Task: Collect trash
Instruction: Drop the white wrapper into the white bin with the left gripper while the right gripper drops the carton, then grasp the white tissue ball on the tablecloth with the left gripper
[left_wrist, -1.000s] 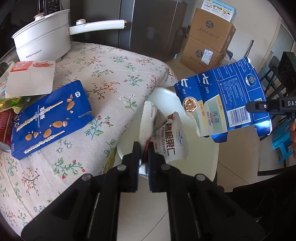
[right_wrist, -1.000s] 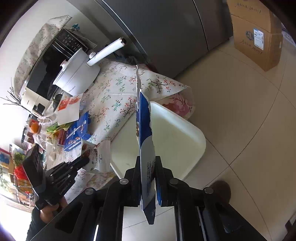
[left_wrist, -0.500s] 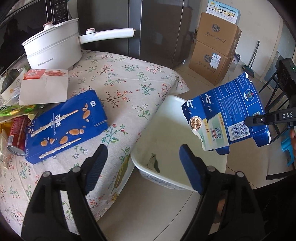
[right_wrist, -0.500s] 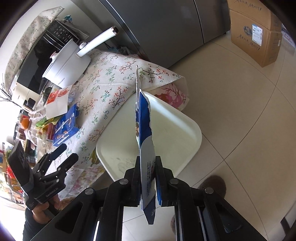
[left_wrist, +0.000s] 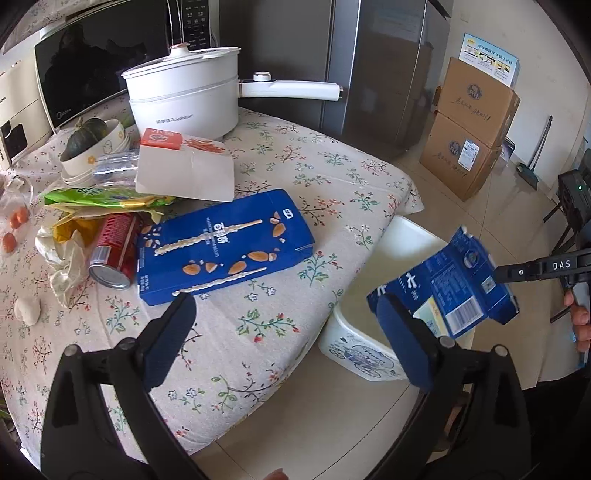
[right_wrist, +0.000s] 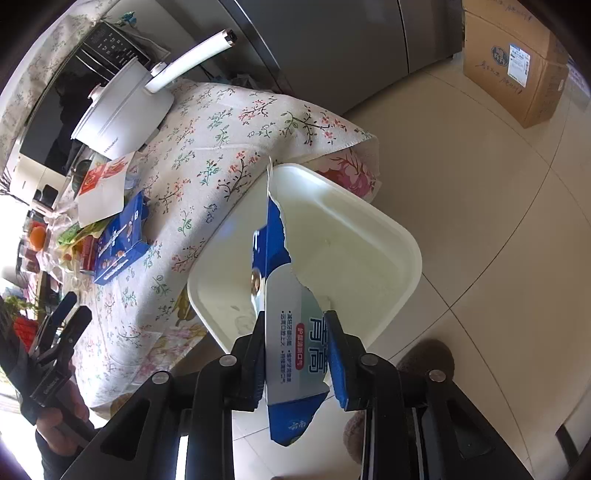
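**A:** Left claw (left_wrist: 284, 306)?

**B:** Spread wide, gripping nothing, poised over the edge of the flower-print tablecloth (left_wrist: 332, 173).

**A:** And the right claw (right_wrist: 297, 325)?

**B:** Pads parted, with the torn blue-and-white cardboard carton (right_wrist: 295, 350) between them, tilted, above the white plastic tub (right_wrist: 406, 236) just beside the table.

**A:** Other trash?

**B:** Flat blue cardboard box printed with almonds (left_wrist: 225, 247), lying on the cloth, touching a red metal can (left_wrist: 112, 254).

Home kitchen or dining corner. Microwave (left_wrist: 110, 62) and steel fridge (left_wrist: 376, 66) stand against the wall; white electric pot (left_wrist: 184, 99) sits on a table with a floral tablecloth (left_wrist: 332, 177). Stacked bowls (left_wrist: 96, 155), soda can (left_wrist: 114, 251), snack box (left_wrist: 225, 247). Cardboard boxes (left_wrist: 469, 125) on tiled floor (right_wrist: 498, 206).
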